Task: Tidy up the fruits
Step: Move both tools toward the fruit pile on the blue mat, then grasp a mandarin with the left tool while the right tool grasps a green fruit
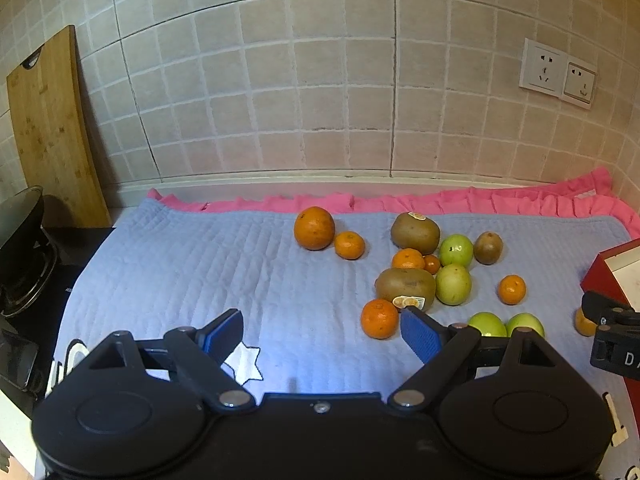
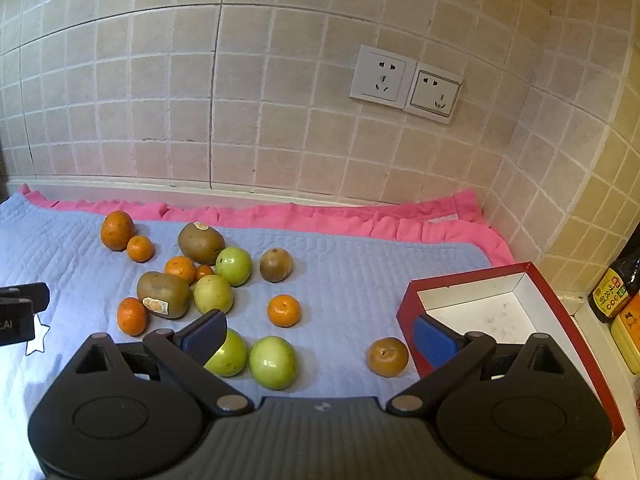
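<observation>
While both tongs (image 1: 322,338) (image 2: 318,334) gape, fruits (image 2: 212,280) scattered, red box (image 2: 472,312) right.

Pink-frilled blue quilt (image 2: 360,280), red box (image 2: 560,300)

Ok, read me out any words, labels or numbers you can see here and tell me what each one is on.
"DA", cut off by the frame edge: white letters on the right tool body, seen from the left wrist.
"AI", also cut off: on the left tool body, seen from the right wrist.
Yellow label on the dark sauce bottle: characters too small to read.
Stickers on the two large kiwis: too blurred to read.
</observation>
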### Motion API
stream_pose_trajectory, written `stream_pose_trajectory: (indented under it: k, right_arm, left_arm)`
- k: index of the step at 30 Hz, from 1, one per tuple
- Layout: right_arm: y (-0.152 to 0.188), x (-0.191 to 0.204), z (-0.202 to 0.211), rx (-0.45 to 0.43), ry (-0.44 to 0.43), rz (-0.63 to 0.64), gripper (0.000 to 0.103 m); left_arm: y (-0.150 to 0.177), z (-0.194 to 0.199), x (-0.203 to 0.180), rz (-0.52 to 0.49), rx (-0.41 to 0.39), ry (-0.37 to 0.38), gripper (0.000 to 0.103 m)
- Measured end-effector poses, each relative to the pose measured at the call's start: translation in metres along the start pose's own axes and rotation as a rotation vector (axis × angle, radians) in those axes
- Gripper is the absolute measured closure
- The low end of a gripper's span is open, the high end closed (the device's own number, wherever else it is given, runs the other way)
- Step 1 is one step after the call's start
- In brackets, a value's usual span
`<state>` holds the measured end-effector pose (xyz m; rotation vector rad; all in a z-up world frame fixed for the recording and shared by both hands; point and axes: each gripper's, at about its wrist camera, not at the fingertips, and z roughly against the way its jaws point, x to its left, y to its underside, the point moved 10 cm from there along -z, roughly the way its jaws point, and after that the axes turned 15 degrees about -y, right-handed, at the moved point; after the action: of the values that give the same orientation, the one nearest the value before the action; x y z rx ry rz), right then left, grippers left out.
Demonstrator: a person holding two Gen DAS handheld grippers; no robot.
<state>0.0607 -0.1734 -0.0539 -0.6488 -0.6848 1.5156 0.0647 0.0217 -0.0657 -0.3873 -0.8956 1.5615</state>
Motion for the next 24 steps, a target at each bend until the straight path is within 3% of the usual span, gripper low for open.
stream_pose_trajectory:
  k: [24]
  right_arm:
    - [-0.004, -0.008, -0.007, 0.009, 0.065, -0.003, 0.002]
  left_arm:
    - [-0.005, -0.027, -0.004, -0.046, 0.028, 0.073, 0.001]
